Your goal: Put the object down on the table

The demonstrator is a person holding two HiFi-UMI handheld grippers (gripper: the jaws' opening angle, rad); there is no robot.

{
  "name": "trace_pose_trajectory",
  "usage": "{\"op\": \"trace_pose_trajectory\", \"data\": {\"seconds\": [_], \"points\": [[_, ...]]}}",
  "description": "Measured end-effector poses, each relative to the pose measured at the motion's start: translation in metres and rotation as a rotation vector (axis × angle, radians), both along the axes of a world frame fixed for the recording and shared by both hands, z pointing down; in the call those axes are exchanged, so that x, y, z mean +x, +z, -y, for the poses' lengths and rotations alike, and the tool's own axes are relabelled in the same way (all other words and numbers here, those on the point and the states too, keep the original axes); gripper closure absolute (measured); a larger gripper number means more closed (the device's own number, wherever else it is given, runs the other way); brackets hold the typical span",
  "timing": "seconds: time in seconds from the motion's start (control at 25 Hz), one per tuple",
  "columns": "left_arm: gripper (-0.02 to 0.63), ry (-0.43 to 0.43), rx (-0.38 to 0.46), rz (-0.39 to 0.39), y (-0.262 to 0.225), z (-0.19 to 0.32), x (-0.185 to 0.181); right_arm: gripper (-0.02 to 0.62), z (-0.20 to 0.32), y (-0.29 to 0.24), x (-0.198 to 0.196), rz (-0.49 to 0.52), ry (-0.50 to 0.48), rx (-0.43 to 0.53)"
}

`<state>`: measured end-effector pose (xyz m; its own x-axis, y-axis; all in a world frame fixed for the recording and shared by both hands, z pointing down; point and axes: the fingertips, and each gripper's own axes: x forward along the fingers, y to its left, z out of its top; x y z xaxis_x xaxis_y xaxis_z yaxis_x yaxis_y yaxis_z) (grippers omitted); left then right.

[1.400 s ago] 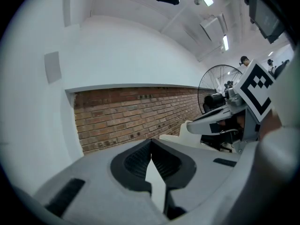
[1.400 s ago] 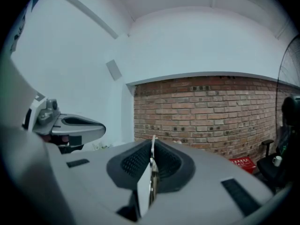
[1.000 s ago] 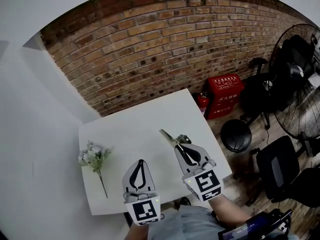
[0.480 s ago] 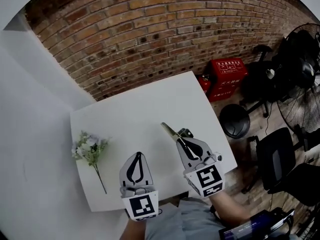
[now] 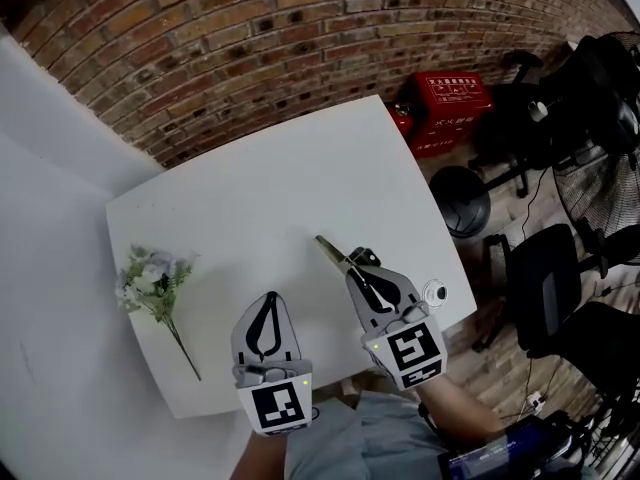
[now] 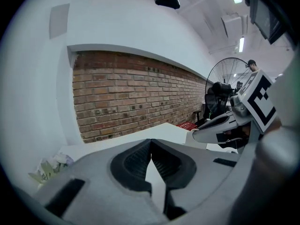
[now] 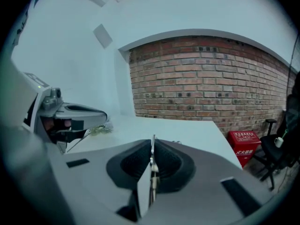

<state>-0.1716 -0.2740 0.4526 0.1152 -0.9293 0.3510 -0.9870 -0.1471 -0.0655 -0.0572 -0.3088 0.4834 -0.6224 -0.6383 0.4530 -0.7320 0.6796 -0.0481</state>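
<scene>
So, right gripper: clamped narrow on the scissors, thin metal pinched edge-on between my pads.
Scissors: blade pokes out ahead of my fingertips over the table; can't tell if the tip touches it.
Left gripper: tips together, nothing in there, just beside the right one on its left.
Flowers: small bunch lying on the table, well off to the left of my left fingertips.
Red box: on the floor ahead and to the right of my right fingertips, past the table corner; white Chinese characters on it, too small for me to read.
Marker cubes: black-and-white square patterns only, no letters.
</scene>
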Motion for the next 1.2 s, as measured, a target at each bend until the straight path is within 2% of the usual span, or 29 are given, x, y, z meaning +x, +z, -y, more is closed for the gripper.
{"op": "trace_pose_trajectory", "data": {"seconds": [0.44,0.76,1.2], "points": [[0.597,0.027,-0.089,-0.022,0.045,0.006,-0.004,0.566,0.003,0.053,-0.005,-0.026,0.019,-0.093],[0.597,0.016,-0.094,-0.017,0.044,0.009,-0.014,0.565,-0.002,0.077,-0.006,-0.042,0.017,-0.141],[0.597,0.005,-0.088,-0.01,0.042,0.009,-0.013,0.544,0.001,0.089,0.001,-0.063,0.017,-0.142]]}}
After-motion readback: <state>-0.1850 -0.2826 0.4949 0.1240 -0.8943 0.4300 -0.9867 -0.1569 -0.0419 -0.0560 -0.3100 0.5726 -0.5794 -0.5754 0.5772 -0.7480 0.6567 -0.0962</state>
